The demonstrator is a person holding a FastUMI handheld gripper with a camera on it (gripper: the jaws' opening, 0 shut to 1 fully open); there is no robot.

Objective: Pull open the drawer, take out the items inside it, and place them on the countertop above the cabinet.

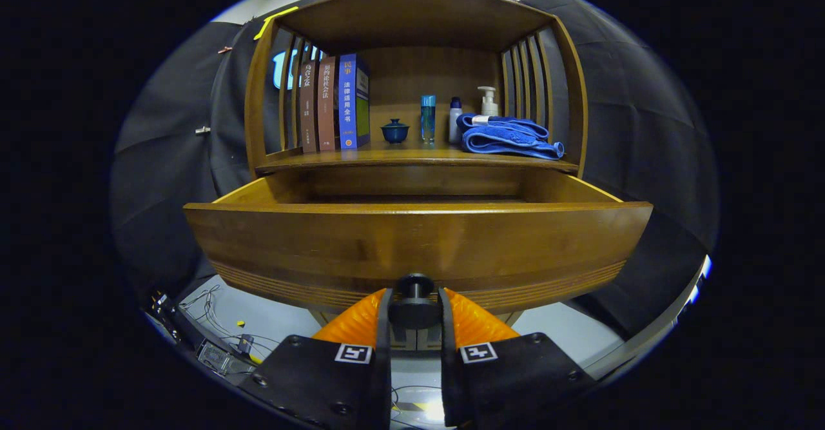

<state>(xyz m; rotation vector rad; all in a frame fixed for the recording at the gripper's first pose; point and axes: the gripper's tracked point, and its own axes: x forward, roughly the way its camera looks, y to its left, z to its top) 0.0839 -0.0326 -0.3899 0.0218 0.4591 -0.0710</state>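
Fingers [414, 307] clamped on drawer knob [414, 286]; drawer [412, 243] pulled open. Contents hidden behind drawer front; removal and placing on countertop [412, 157] apparently not begun.

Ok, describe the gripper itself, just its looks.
The gripper has two ribbed, wedge-shaped fingers mounted on black blocks. Each block carries a small square black-and-white marker near the finger base, plus round screw heads along its edges.

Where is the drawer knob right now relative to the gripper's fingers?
In the gripper view the drawer knob sits between the two fingers of the gripper, which are closed on it, at the lower middle of the pulled-out drawer front.
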